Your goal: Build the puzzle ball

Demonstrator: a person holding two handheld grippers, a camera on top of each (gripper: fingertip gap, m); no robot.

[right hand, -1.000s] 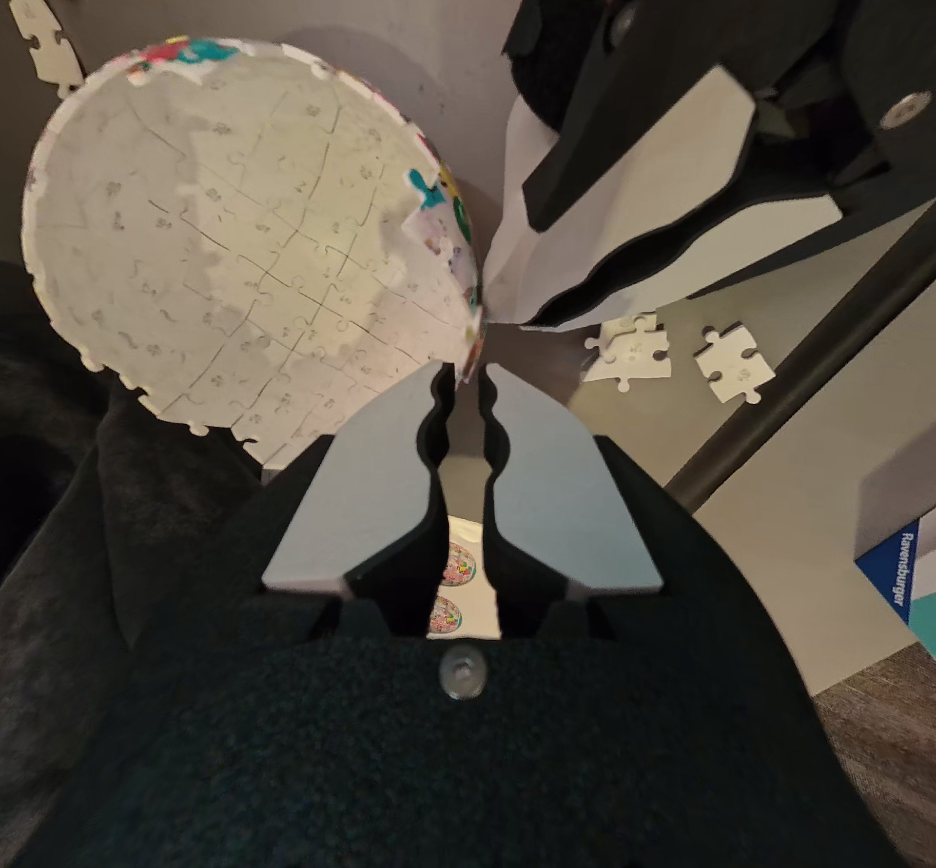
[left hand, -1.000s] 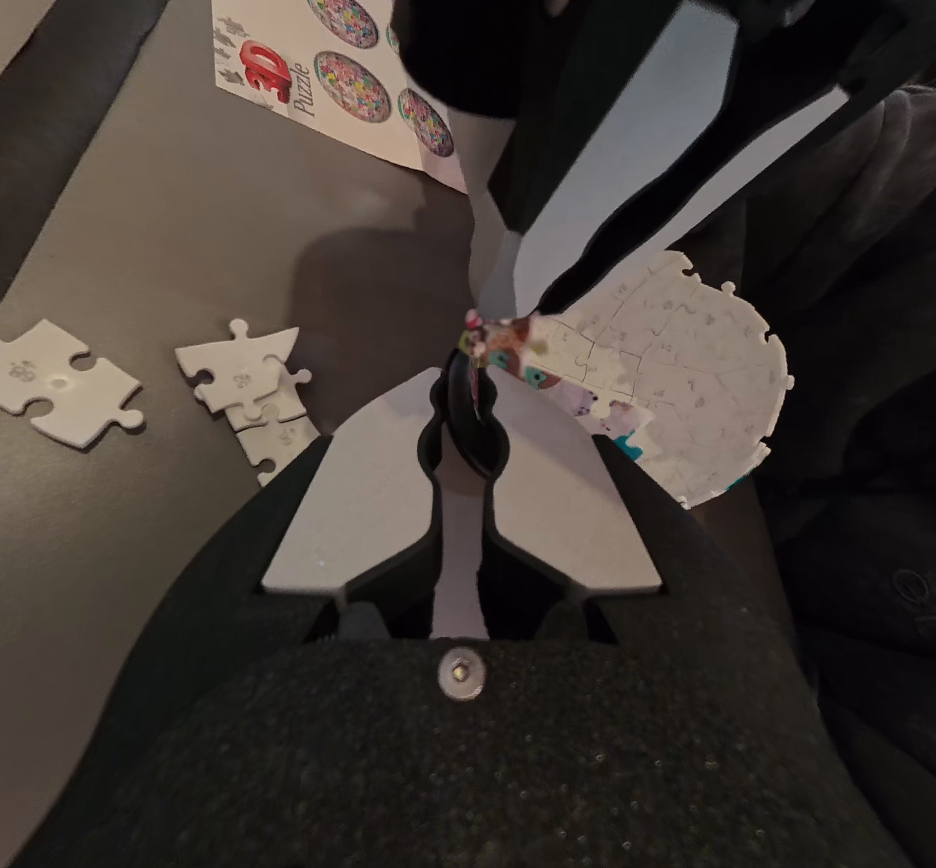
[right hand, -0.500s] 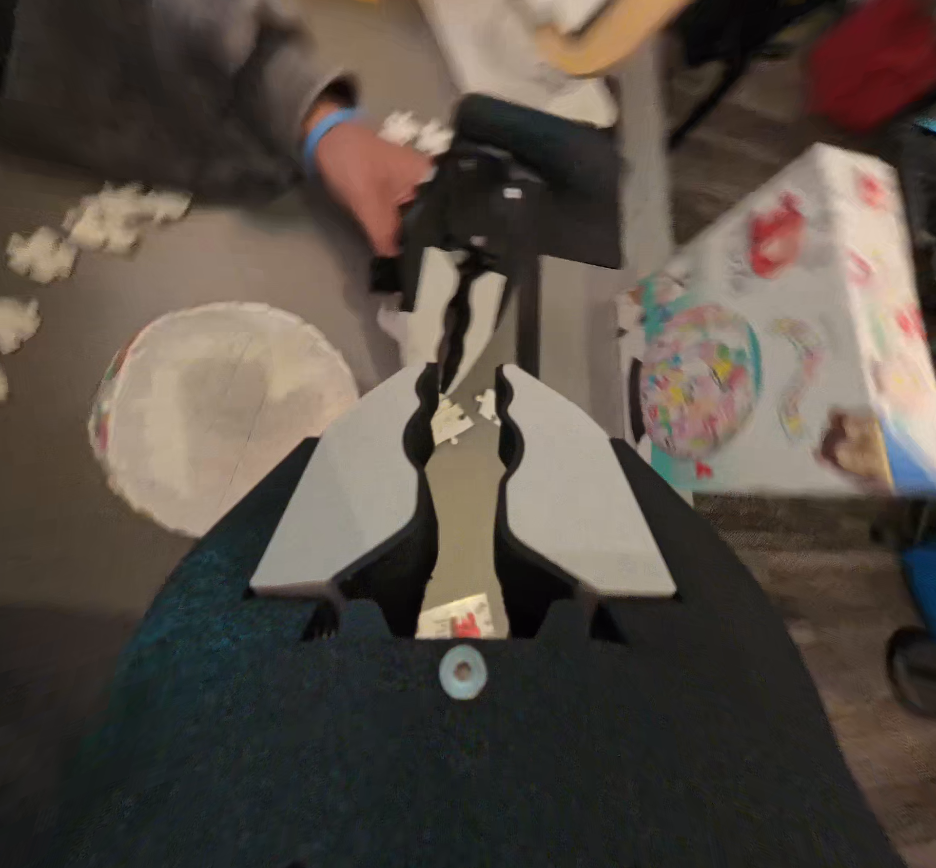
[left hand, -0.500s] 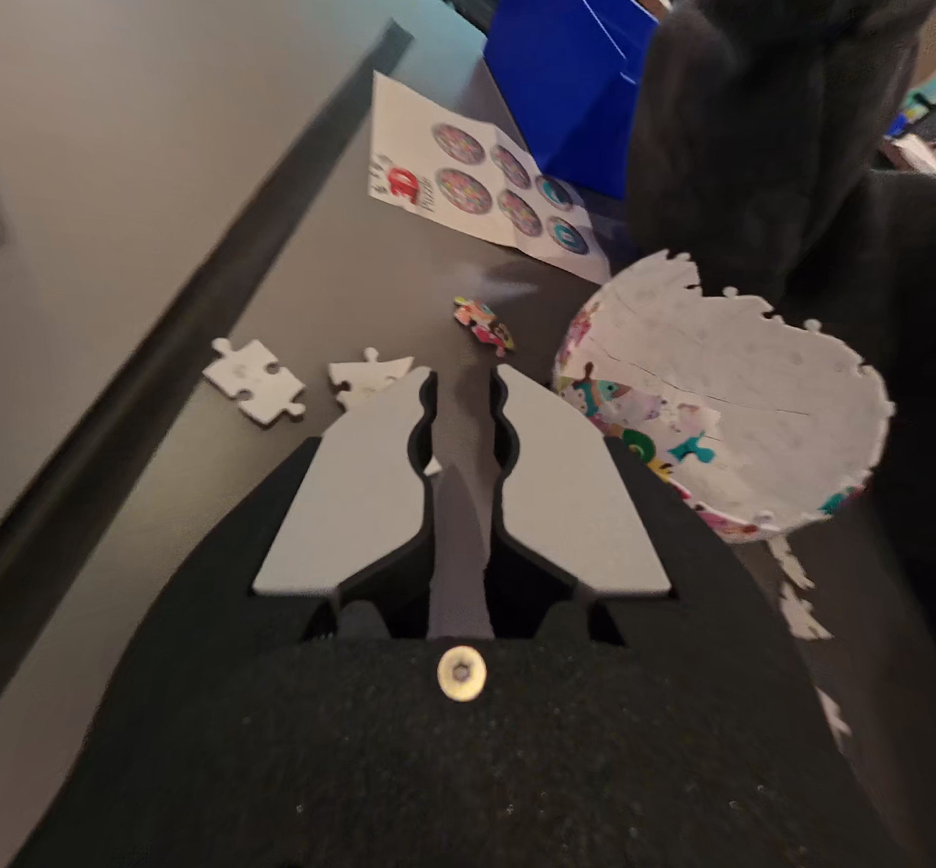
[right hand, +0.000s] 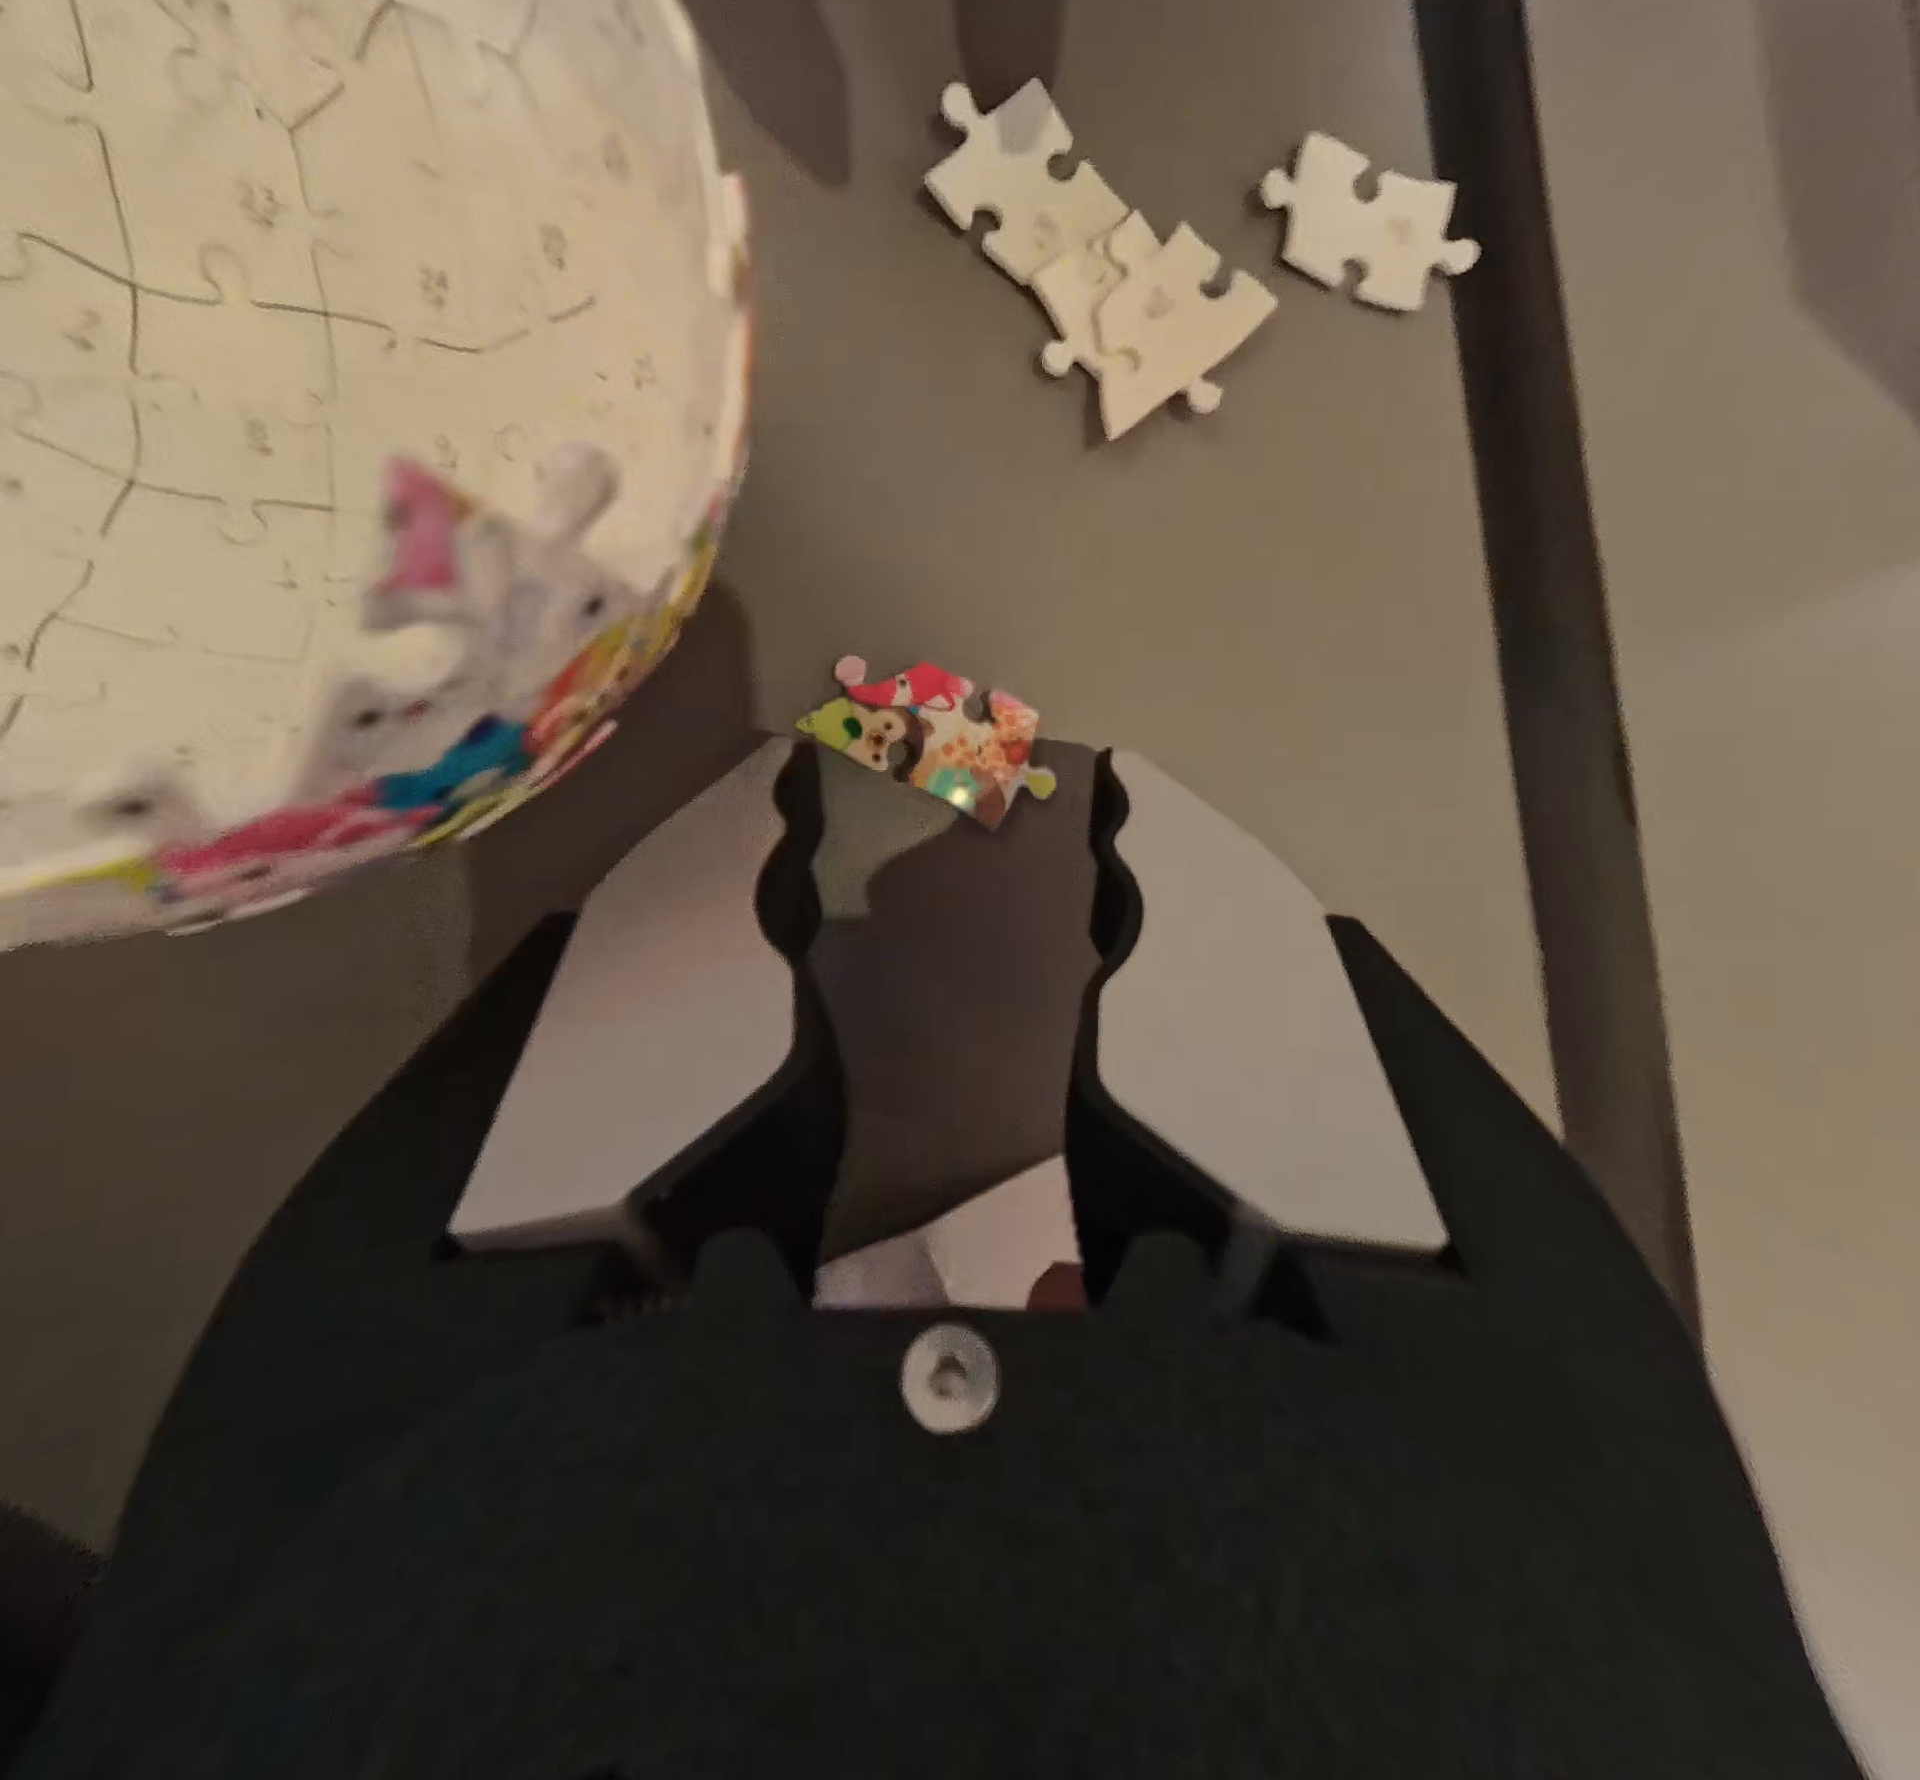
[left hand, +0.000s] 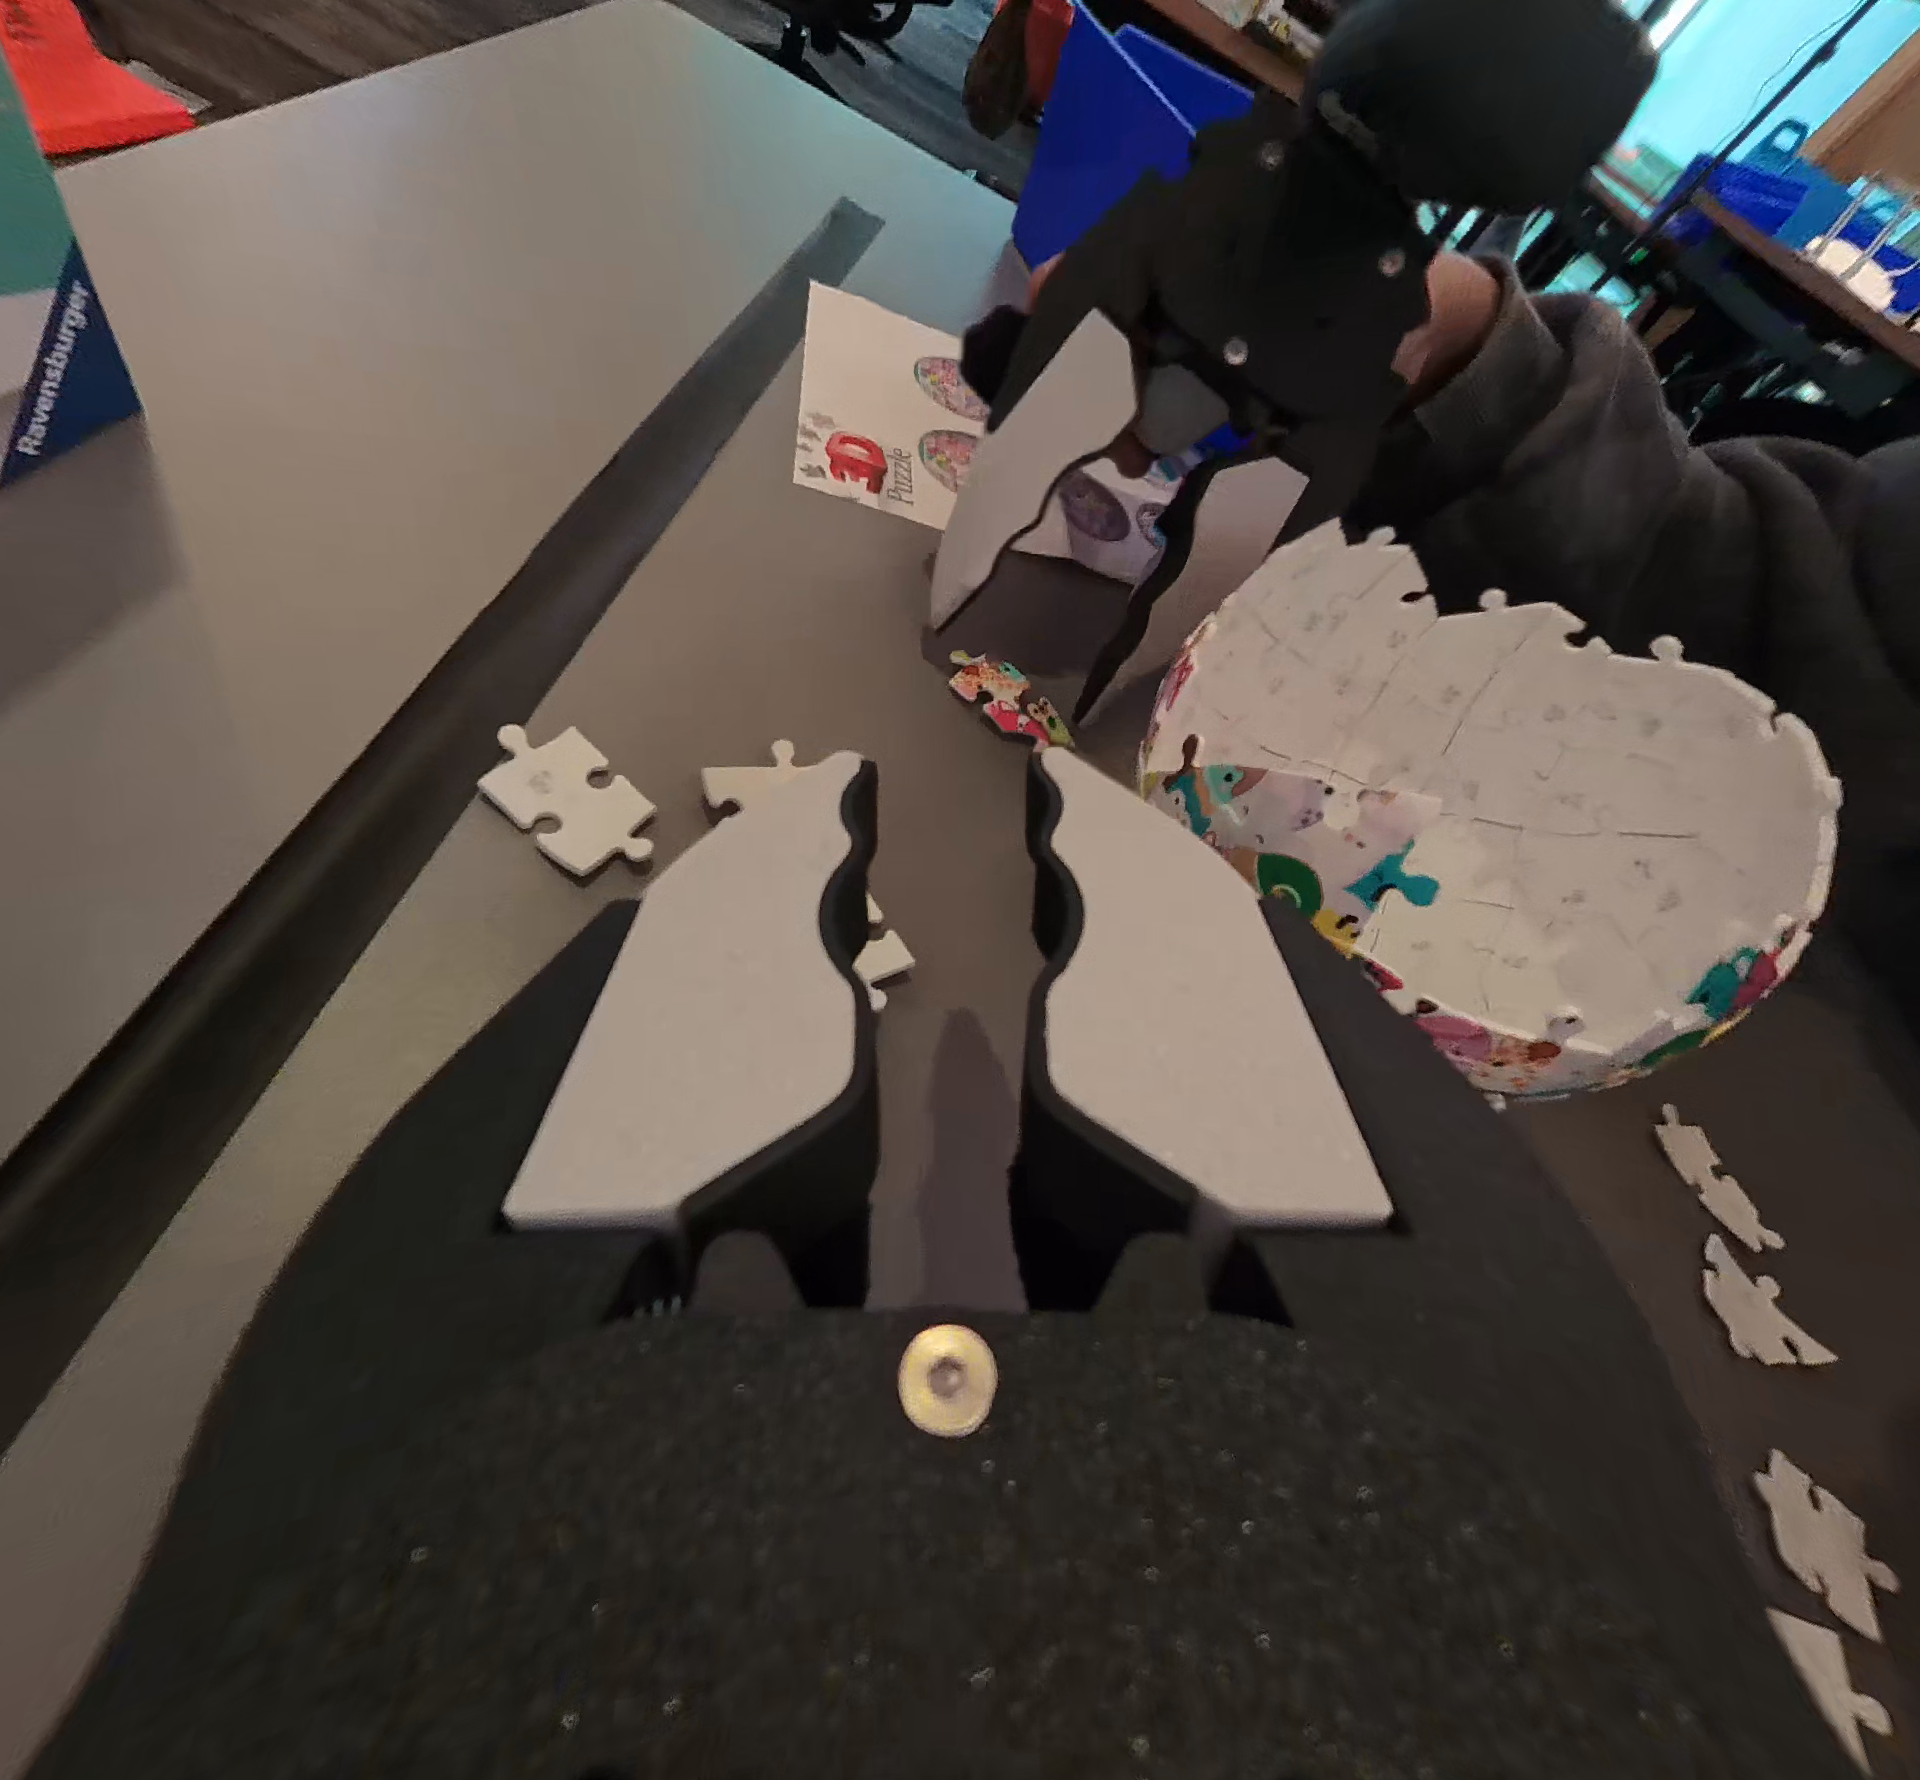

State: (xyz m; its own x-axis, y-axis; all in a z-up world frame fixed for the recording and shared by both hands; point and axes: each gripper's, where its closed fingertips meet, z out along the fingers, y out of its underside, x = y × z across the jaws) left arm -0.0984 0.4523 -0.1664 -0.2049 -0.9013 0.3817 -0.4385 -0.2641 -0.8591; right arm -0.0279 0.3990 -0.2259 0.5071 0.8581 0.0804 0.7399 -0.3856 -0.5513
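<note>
Both grippers, left (left hand: 951,774) and right (right hand: 943,754), now apart w/ jaws open, colourful piece (right hand: 928,735) dropped mid-table: thin, light, take by edges.

Bare bench (right hand: 1195,639) lies around the colourful piece (right hand: 930,738); the half ball (right hand: 312,328) crowds ten o'clock, white pieces (right hand: 1122,276) lie near one o'clock.

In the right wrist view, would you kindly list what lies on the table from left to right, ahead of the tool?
Half-built puzzle ball → colourful loose piece, face up just ahead of the open right tool → cluster of white face-down pieces → single white piece → dark strip across the table.
</note>
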